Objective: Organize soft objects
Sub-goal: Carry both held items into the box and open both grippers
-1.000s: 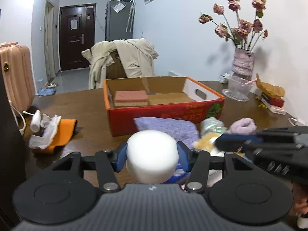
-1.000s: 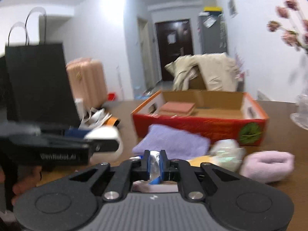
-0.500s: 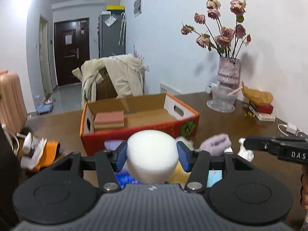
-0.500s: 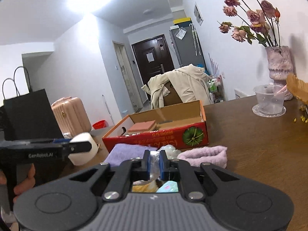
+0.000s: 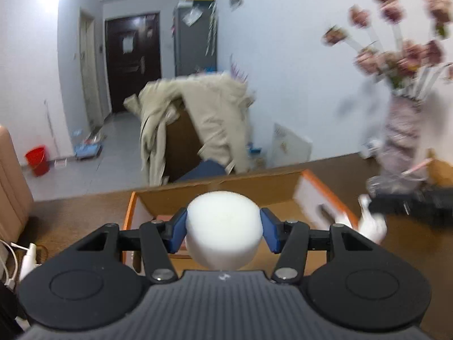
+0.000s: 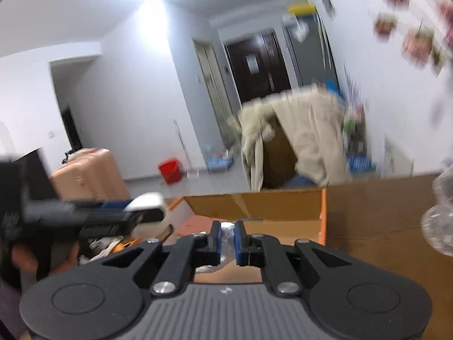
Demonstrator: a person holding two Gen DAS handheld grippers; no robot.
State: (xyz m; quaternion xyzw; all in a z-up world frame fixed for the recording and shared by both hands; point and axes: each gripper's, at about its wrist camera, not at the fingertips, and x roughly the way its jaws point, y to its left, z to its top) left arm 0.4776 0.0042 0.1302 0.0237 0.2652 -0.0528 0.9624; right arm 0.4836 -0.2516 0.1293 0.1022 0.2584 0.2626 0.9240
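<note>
We have the left gripper [image 5: 223, 233] clamped on a white foam puck [image 5: 223, 228], smooth, matte and round-shouldered, its blue pads [image 5: 178, 233] pressing both flanks, and it hangs over the near edge of the box [image 5: 283, 191]. That box is plain brown cardboard inside with an orange rim, open-topped, a white end wall with a hand slot on the right; a flat reddish pad [image 6: 195, 223] lies on its floor at the left. The right gripper [image 6: 227, 239] is pinched nearly closed on a crinkly, glossy white wad [image 6: 226, 238], also over the box's near side, right of the left gripper. Inside, the floor right of the pad looks bare, so there is room to move. The wooden table [image 6: 376, 226] runs open to the right of the box as far as a clear plastic cup [image 6: 440, 221]. Far behind, a beige coat [image 5: 215, 119] drapes a chair, and a blurred vase [image 5: 402, 138] of dried roses stands far right. Any writing is too blurred to read.
</note>
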